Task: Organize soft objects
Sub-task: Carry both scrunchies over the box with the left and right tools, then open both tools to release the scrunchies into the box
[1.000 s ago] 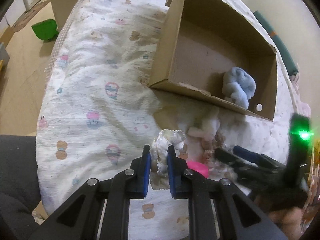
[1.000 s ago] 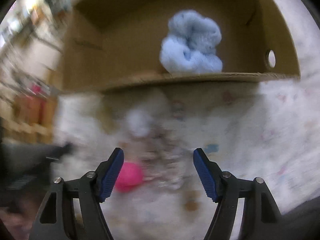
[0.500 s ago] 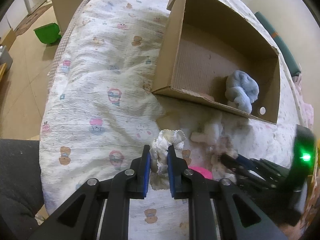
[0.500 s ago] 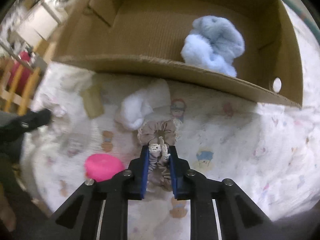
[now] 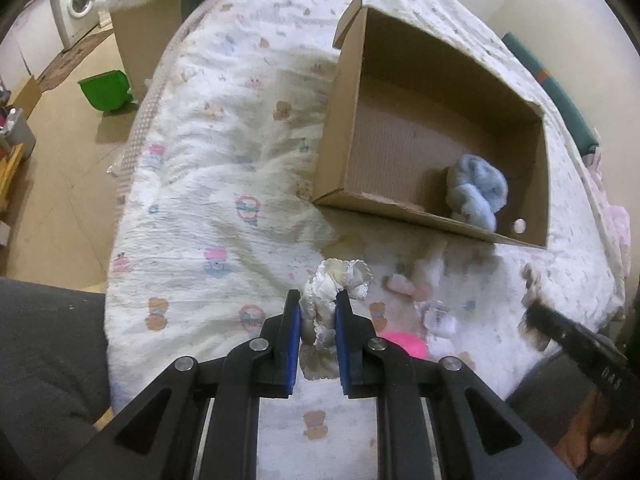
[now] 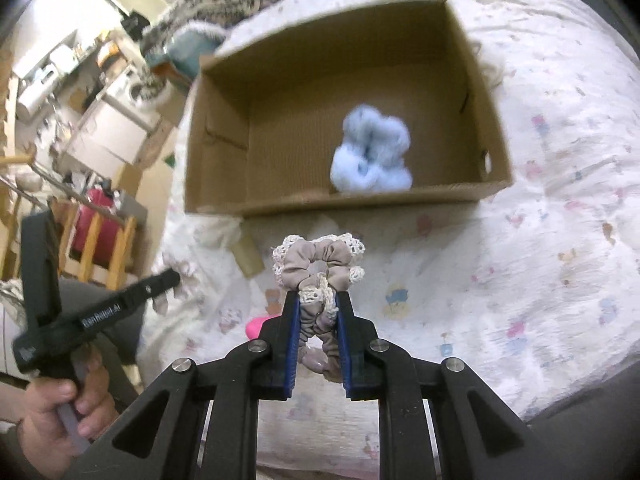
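My left gripper (image 5: 318, 300) is shut on a white lace scrunchie (image 5: 340, 280) and holds it above the bedspread. My right gripper (image 6: 318, 300) is shut on a beige scrunchie with lace trim (image 6: 320, 262), lifted in front of the cardboard box (image 6: 492, 128). The box (image 5: 340, 128) lies open on the bed with a fluffy light-blue scrunchie (image 6: 372, 156) inside, also seen in the left wrist view (image 5: 476, 190). A pink soft object (image 5: 404, 346) and a white fluffy piece (image 5: 434, 280) lie on the bedspread before the box.
The bed has a white quilt with cartoon prints (image 5: 224, 184). Its left edge drops to a wooden floor with a green tub (image 5: 106, 90). A washing machine (image 5: 80, 4) stands far left. The left gripper's body (image 6: 100, 312) shows in the right wrist view.
My right gripper closed on the beige scrunchie and lifted it off the bedspread toward the box. My left gripper rose and pulled back a little, still holding the white scrunchie.
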{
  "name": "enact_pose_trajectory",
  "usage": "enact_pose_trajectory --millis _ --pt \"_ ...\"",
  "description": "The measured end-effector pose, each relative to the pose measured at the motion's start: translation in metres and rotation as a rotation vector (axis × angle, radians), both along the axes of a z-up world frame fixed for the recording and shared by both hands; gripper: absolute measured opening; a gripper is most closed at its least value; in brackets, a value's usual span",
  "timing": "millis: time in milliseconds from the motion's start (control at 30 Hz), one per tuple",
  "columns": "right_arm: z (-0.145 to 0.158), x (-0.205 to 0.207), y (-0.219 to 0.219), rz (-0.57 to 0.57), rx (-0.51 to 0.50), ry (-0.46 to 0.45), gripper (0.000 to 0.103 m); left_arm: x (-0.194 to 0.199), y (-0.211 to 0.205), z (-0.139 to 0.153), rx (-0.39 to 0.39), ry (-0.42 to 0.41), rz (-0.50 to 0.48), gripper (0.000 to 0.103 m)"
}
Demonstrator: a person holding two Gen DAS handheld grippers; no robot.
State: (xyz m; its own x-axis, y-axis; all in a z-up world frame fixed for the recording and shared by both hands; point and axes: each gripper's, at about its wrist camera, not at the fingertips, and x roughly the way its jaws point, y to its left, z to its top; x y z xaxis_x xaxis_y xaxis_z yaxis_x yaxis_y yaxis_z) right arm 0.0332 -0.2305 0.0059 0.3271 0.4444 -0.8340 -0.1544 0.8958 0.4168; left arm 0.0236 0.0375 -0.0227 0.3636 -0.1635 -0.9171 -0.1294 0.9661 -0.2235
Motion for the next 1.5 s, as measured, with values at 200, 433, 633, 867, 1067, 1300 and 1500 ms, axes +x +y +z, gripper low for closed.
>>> enact_pose_trajectory --millis 200,433,633,867,1067,1300,1500 --pt "0.024 -0.005 -0.011 -0.049 0.032 -0.087 0.019 0.009 -0.003 0.037 0.042 -0.053 -0.045 0.014" --pt "0.042 0.015 -0.025 -0.105 0.04 -0.15 0.019 0.033 -0.017 0.054 0.026 -0.114 -0.091 0.014" --pt "0.034 0.043 -0.025 -0.132 -0.005 -0.174 0.019 0.059 -0.037 0.058 0.065 -0.175 -0.144 0.014" --pt "0.0 0.07 -0.023 -0.164 -0.125 -0.184 0.019 0.087 -0.048 0.038 0.121 -0.224 -0.157 0.014" --pt "-0.03 0.076 -0.023 -0.175 -0.162 -0.126 0.019 0.095 -0.05 0.008 0.108 -0.187 -0.146 0.015" --pt "-0.04 0.084 -0.019 -0.158 -0.186 -0.105 0.019 0.097 -0.049 0.004 0.113 -0.197 -0.14 0.015" --pt "-0.041 0.083 -0.018 -0.146 -0.191 -0.102 0.019 0.097 -0.049 0.002 0.125 -0.197 -0.14 0.015"
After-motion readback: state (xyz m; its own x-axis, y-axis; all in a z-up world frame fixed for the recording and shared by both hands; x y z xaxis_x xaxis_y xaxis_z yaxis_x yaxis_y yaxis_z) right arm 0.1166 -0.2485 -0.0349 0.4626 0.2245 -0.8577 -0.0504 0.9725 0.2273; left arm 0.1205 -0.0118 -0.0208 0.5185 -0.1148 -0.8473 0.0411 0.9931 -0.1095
